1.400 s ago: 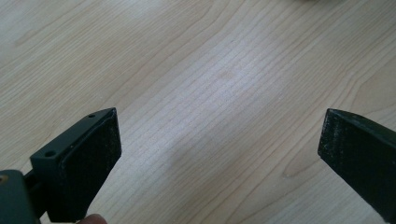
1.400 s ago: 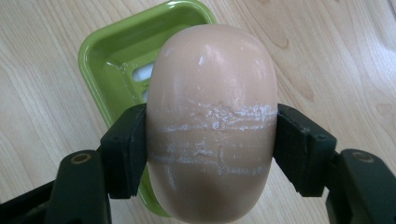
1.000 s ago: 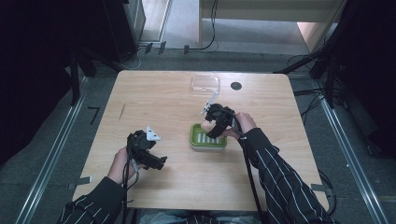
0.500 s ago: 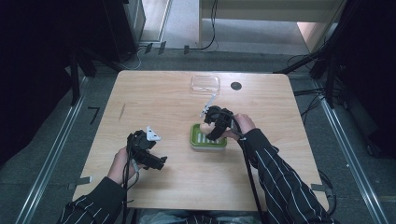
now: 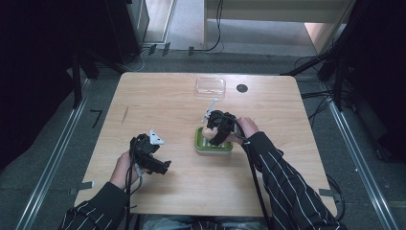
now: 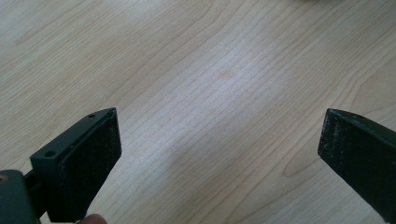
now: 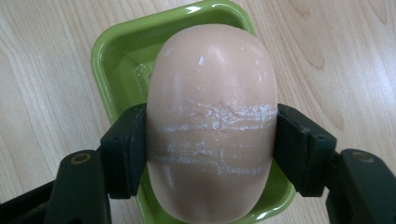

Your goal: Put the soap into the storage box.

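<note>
A pale peach oval soap-like bar (image 7: 212, 126) with white scuff lines is clamped between the two black jaws of my right gripper (image 7: 210, 140). It hangs just above a green rectangular dish (image 7: 121, 51). In the high view the right gripper (image 5: 214, 135) is over the green dish (image 5: 210, 147) near the table's middle, and the bar (image 5: 207, 132) peeks out at its left. My left gripper (image 5: 160, 167) rests at the front left of the table. Its jaws (image 6: 219, 149) stand wide apart over bare wood.
A clear plastic lid or tray (image 5: 210, 86) lies at the table's far edge, beside a dark round hole (image 5: 242, 88). The wooden table (image 5: 158, 105) is bare on its left half. Dark floor, cables and rails surround it.
</note>
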Demonstrator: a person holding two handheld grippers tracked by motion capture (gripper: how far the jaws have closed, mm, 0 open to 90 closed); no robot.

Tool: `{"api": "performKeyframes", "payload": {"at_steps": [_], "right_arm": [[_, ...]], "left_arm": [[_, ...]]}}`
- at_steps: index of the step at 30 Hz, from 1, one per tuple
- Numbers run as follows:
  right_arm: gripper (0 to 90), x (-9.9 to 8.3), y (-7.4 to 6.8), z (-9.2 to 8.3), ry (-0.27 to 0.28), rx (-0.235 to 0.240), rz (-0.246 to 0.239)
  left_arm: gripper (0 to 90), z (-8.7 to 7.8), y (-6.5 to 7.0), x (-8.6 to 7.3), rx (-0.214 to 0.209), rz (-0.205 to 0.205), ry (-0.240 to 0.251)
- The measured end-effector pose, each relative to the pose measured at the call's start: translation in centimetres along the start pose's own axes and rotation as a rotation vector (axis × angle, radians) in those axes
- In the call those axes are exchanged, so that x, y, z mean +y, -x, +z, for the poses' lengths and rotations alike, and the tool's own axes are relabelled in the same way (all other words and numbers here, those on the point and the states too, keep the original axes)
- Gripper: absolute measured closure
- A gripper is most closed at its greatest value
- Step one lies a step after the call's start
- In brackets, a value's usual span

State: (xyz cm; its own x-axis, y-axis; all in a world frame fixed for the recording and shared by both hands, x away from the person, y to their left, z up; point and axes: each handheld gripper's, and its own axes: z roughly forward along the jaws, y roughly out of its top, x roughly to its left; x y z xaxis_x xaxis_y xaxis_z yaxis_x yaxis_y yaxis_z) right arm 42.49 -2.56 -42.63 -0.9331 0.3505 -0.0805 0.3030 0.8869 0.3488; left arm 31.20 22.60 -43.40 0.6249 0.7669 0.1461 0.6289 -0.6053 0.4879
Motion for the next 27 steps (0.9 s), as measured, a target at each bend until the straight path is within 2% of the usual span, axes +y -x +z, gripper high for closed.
{"api": "performKeyframes", "payload": {"at_steps": [5,25,27], "right_arm": [[33.4,-0.1,0.0,0.3,0.01,0.01,-0.024],[33.3,-0.4,0.0,1.5,-0.003,0.022,-0.03],[33.3,-0.4,0.0,1.6,-0.001,0.019,-0.042]], "left_arm": [[0.1,-0.1,0.0,0.0,0.0,0.0,0.001],[0.1,0.0,0.0,0.0,-0.001,-0.001,0.0],[0.1,0.0,0.0,0.0,-0.001,0.0,0.0]]}}
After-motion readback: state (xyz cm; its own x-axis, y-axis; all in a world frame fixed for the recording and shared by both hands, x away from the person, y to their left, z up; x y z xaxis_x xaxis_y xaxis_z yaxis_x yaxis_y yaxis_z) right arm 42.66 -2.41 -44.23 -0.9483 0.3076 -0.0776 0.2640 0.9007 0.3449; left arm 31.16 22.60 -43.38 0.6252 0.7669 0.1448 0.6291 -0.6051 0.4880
